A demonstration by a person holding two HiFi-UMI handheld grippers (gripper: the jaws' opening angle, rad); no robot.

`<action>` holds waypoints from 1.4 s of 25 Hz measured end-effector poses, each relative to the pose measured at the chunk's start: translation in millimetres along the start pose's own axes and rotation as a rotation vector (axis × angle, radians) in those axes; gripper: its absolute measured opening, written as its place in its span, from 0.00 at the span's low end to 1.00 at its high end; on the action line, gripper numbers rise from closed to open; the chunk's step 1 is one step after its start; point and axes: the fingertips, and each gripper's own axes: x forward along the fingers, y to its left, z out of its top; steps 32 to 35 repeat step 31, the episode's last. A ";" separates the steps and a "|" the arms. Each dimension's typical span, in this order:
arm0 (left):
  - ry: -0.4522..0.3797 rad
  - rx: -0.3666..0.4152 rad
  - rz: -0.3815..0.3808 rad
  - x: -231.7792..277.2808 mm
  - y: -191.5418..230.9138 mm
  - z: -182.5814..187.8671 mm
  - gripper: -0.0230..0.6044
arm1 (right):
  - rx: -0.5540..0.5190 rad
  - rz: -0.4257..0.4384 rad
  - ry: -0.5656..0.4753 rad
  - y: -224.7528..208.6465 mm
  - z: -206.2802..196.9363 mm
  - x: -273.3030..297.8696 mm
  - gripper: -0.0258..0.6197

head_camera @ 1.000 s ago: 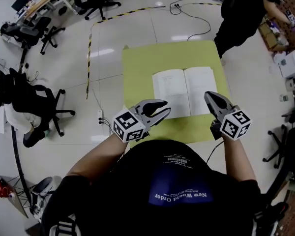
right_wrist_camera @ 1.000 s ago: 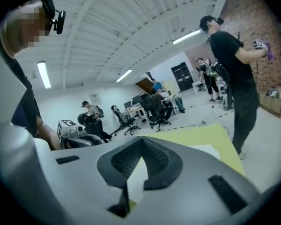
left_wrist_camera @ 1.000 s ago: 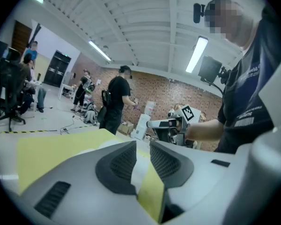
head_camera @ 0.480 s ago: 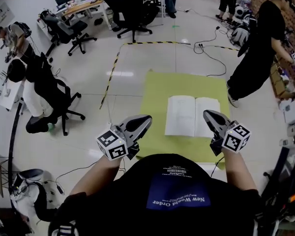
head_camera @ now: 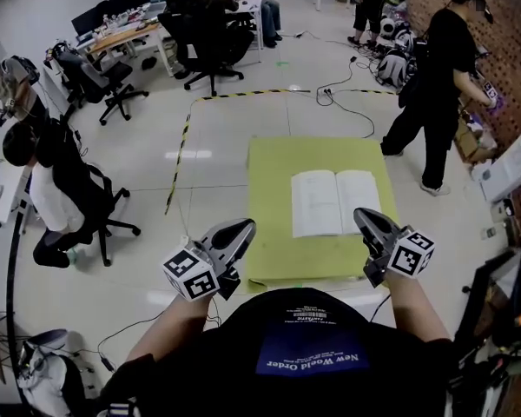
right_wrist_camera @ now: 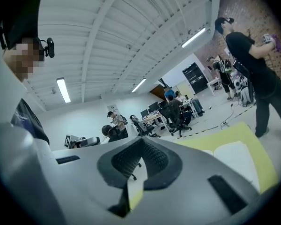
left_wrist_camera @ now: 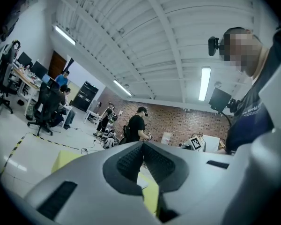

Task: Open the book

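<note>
An open book (head_camera: 335, 201) with white pages lies flat on a yellow-green table (head_camera: 273, 185), right of its middle. My left gripper (head_camera: 244, 227) hovers off the table's near left corner, jaws shut and empty. My right gripper (head_camera: 362, 215) hangs over the near right edge, just short of the book's right page, also shut with nothing held. In the left gripper view the left gripper (left_wrist_camera: 142, 146) points level with its pads together. In the right gripper view the right gripper (right_wrist_camera: 141, 142) is likewise closed, and the book (right_wrist_camera: 234, 157) shows pale at lower right.
A person in black (head_camera: 436, 81) stands beyond the table's far right corner. Seated people, desks and office chairs (head_camera: 104, 85) fill the far left. Yellow-black tape (head_camera: 178, 150) and cables (head_camera: 352, 102) run over the floor. Equipment (head_camera: 499, 302) stands at right.
The left gripper's jaws have shut. Both grippers have lifted and drawn back from the book toward the table's near edge. The head view has tilted up, showing more of the room.
</note>
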 end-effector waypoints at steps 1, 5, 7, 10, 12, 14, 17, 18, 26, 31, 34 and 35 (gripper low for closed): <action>0.001 0.000 -0.001 0.8 -5.4 -2.4 0.05 | -0.012 -0.001 0.003 0.3 0.8 -5.8 0.02; -0.011 0.022 0.005 8.9 -23.6 -6.7 0.05 | -0.060 0.014 0.004 -6.9 14.6 -22.9 0.02; -0.018 0.018 0.020 13.5 -31.9 -12.5 0.05 | -0.074 0.025 0.014 -11.8 18.4 -32.9 0.02; -0.031 0.002 0.034 26.9 -42.3 -20.9 0.05 | -0.100 0.033 0.021 -22.3 25.5 -50.6 0.02; -0.043 -0.002 0.034 37.3 -48.5 -21.7 0.05 | -0.115 0.031 0.028 -29.6 29.2 -60.0 0.02; -0.047 0.006 0.032 46.7 -54.4 -20.5 0.05 | -0.124 0.025 0.038 -37.2 31.6 -66.7 0.02; -0.042 0.021 0.035 55.4 -60.0 -22.7 0.05 | -0.135 0.017 0.048 -47.2 31.1 -74.2 0.02; -0.040 0.023 0.036 56.6 -61.3 -24.1 0.05 | -0.141 0.016 0.050 -49.1 30.5 -76.0 0.02; -0.049 0.022 0.047 57.4 -57.8 -18.7 0.05 | -0.170 0.027 0.062 -46.6 33.3 -68.0 0.02; -0.048 0.019 0.057 55.5 -46.1 -17.5 0.05 | -0.160 0.026 0.065 -52.0 30.6 -59.9 0.02; -0.048 0.019 0.057 55.5 -46.1 -17.5 0.05 | -0.160 0.026 0.065 -52.0 30.6 -59.9 0.02; -0.048 0.019 0.057 55.5 -46.1 -17.5 0.05 | -0.160 0.026 0.065 -52.0 30.6 -59.9 0.02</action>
